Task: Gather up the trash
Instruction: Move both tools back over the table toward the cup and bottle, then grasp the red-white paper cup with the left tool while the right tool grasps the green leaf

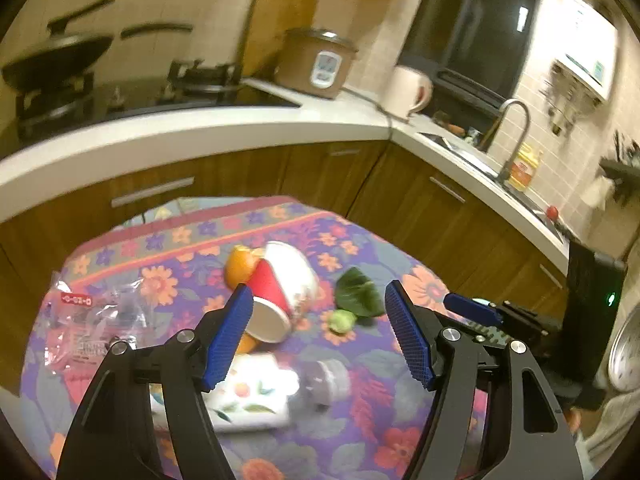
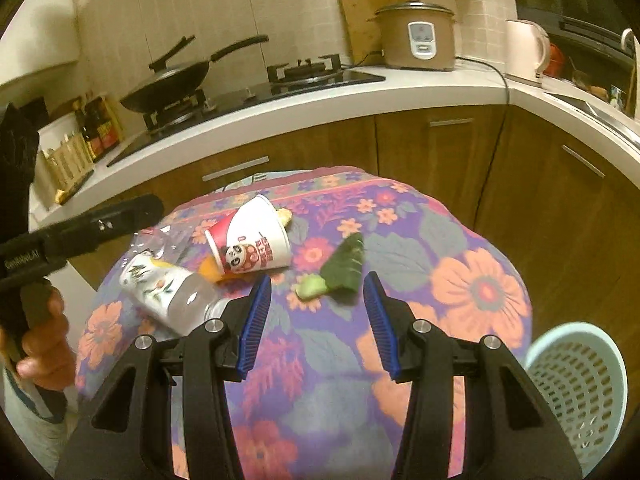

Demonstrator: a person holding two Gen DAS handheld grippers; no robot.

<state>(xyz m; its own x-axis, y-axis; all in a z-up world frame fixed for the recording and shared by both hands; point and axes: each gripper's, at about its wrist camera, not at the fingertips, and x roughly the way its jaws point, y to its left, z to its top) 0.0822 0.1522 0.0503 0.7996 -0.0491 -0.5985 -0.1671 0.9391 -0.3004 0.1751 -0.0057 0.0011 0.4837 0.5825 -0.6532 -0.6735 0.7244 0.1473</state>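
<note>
The left gripper (image 1: 320,334) has its blue pads spread wide with nothing between them; the right gripper (image 2: 318,326) likewise stands parted and empty, its pads clear of everything on the cloth.

Just beyond the left gripper's pads, at the centre of the left wrist view, the paper cup (image 1: 280,288) lies on its side on the floral tablecloth (image 1: 400,420), its open mouth turned toward the lower middle of the frame and its long axis running from upper right to lower left; orange peel (image 1: 238,268) touches it at the upper left. Below it the plastic bottle (image 1: 256,396) lies flat, long axis roughly left to right, its clear end toward the right. The green leaf scrap (image 1: 356,294) sits just right of the cup, and a crumpled clear wrapper (image 1: 84,320) lies well apart at the left.

In the right wrist view the pale perforated basket (image 2: 576,384) stands at the lower right, beside the table; what shows of its inside looks bare. By my judgement nothing is collected yet: cup, peel, bottle, leaf and wrapper all remain on the cloth.
</note>
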